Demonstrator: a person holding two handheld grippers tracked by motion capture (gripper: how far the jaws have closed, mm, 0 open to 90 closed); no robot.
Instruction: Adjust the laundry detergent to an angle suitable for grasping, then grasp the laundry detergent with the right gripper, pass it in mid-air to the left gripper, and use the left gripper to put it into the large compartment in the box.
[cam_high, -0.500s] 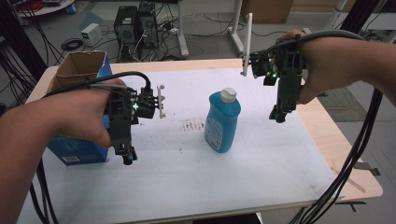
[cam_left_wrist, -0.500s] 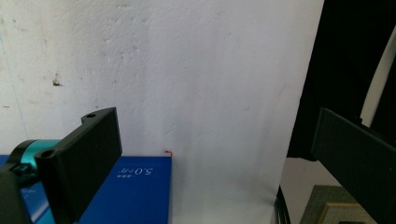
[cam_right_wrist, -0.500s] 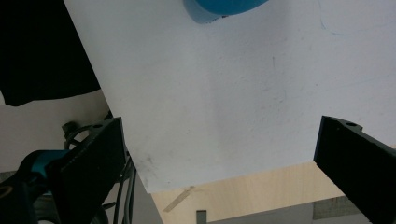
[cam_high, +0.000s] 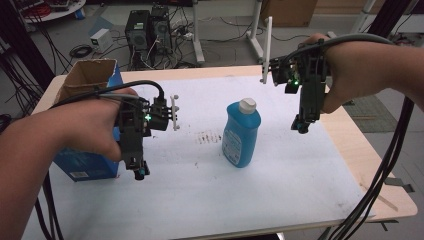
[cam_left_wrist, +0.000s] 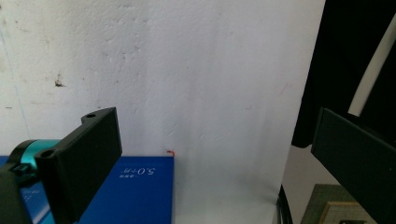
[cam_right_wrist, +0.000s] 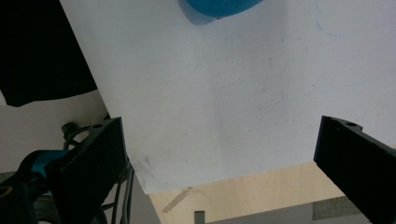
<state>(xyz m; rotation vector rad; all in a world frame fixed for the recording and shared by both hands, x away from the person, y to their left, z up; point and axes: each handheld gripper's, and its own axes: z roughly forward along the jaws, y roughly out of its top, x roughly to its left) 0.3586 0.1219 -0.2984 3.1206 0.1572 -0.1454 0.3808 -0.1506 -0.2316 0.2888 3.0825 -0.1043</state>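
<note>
Centrally, blue bottle (cam_high: 241, 134) (lying flat) between left gripper (cam_high: 140, 171) and right gripper (cam_high: 301, 126) — both spread wide, empty.

The right gripper (cam_right_wrist: 217, 163) holds its two black jaws wide apart with nothing between them. Beyond them lies a white sheet (cam_right_wrist: 224, 93) over a wooden table (cam_right_wrist: 243, 196), whose edge shows between the jaws. A blue bottle (cam_right_wrist: 217, 7) peeks in far ahead, at the top.
</note>
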